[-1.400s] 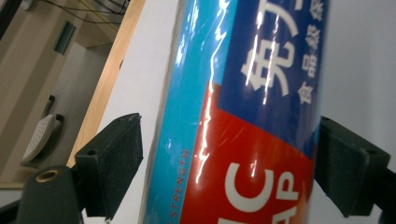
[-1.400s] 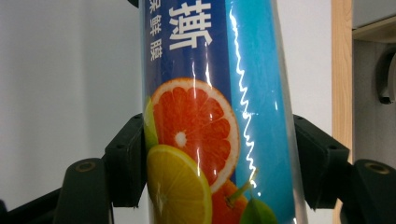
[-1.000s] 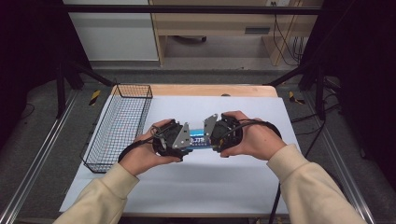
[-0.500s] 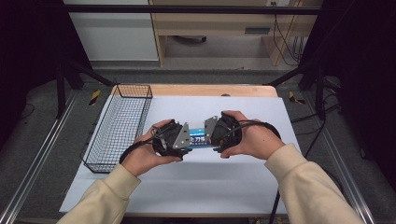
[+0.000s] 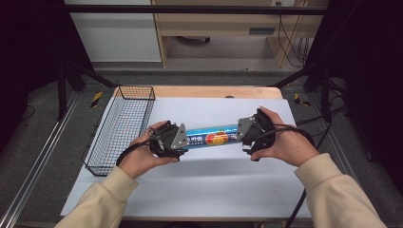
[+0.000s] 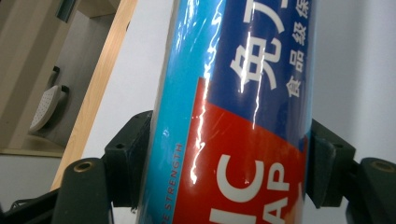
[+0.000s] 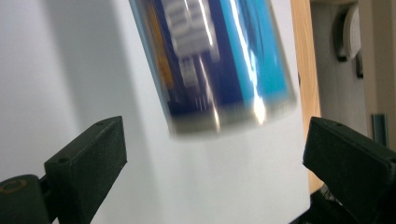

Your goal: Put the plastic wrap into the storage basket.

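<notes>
A person sits at a table covered by a white sheet (image 5: pixel 204 190), both forearms in cream sleeves reaching in from the bottom of the high view. Each hand holds a black two-jaw gripper. Between them lies a blue roll of food wrap (image 5: pixel 212 138), stretched lengthwise from left to right near the middle of the sheet, its label showing a red patch and an orange picture.

The left gripper (image 5: pixel 172 139) is clamped on the left end of the roll. In the left gripper view, both black jaws press against the sides of the glossy blue and red label.

The right gripper (image 5: pixel 248 131) sits at the roll's right end. In the right gripper view its jaws are spread wide, and the blurred end of the roll hangs between and beyond them, touching neither jaw.

Compared with a second ago, the two hands have moved apart. Earlier the grippers were close together with only a sliver of the roll visible between them; now most of the roll's length is exposed, and the right hand has shifted toward the table's right side.

A black wire basket (image 5: pixel 121 126) stands on the left part of the table, just beside the left hand.
</notes>
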Demonstrator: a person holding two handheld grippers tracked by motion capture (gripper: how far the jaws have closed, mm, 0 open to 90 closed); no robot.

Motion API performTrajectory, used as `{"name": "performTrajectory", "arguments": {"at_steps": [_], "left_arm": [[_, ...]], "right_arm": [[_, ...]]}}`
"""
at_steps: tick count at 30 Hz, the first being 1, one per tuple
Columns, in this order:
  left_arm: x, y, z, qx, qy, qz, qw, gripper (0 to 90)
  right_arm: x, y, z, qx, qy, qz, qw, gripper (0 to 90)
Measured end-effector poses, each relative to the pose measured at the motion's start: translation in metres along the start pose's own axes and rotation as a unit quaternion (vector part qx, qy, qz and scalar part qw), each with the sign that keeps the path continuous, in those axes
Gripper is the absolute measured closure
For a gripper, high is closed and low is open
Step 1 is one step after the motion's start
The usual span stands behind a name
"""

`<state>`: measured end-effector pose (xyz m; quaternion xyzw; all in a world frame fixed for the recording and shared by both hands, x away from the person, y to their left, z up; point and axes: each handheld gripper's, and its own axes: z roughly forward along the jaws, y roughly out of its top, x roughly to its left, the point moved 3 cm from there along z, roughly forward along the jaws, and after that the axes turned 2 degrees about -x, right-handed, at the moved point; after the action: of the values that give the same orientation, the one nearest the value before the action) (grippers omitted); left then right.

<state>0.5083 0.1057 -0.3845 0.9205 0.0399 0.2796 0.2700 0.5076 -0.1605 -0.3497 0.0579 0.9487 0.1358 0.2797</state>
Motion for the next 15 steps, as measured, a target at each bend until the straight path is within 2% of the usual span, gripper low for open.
{"name": "performTrajectory", "arguments": {"at_steps": [1, 2, 4, 5, 6, 7, 8, 10, 11, 12, 15], "left_arm": [[0.000, 0.000, 0.000, 0.000, 0.000, 0.000, 1.0000, 28.7], [0.001, -0.001, -0.001, 0.001, 0.003, -0.002, 1.0000, 28.7], [0.003, -0.003, -0.003, 0.001, 0.007, -0.006, 1.0000, 28.7], [0.003, -0.003, -0.003, 0.001, 0.007, -0.006, 1.0000, 28.7], [0.004, -0.004, -0.006, 0.001, 0.010, -0.011, 0.9999, 28.8], [0.004, -0.004, -0.006, 0.001, 0.010, -0.011, 0.9999, 28.7], [0.006, -0.005, -0.010, 0.000, 0.017, -0.018, 0.9997, 28.7], [0.009, -0.006, -0.013, 0.002, 0.024, -0.027, 0.9994, 28.8], [0.009, -0.006, -0.013, 0.002, 0.024, -0.027, 0.9994, 28.8], [0.011, -0.008, -0.016, 0.001, 0.031, -0.038, 0.9988, 28.9], [0.015, -0.010, -0.022, -0.001, 0.039, -0.049, 0.9980, 28.9]], "right_arm": [[0.000, 0.000, 0.000, 0.000, 0.000, 0.000, 1.0000, 6.5], [-0.002, -0.012, 0.003, 0.008, -0.005, 0.021, 0.9997, 6.3], [-0.002, -0.023, 0.008, 0.008, -0.013, 0.049, 0.9987, 6.3], [-0.002, -0.023, 0.008, 0.008, -0.013, 0.049, 0.9987, 6.3], [0.000, -0.032, 0.013, 0.007, -0.024, 0.084, 0.9961, 6.6], [0.000, -0.032, 0.013, 0.007, -0.024, 0.084, 0.9961, 6.6], [0.004, -0.040, 0.021, 0.000, -0.039, 0.115, 0.9926, 6.7], [0.007, -0.044, 0.026, -0.008, -0.054, 0.135, 0.9893, 6.7], [0.007, -0.044, 0.026, -0.008, -0.054, 0.135, 0.9893, 6.7], [0.013, -0.050, 0.035, -0.020, -0.068, 0.164, 0.9839, 7.5], [0.018, -0.057, 0.044, -0.038, -0.084, 0.209, 0.9736, 6.9]]}}
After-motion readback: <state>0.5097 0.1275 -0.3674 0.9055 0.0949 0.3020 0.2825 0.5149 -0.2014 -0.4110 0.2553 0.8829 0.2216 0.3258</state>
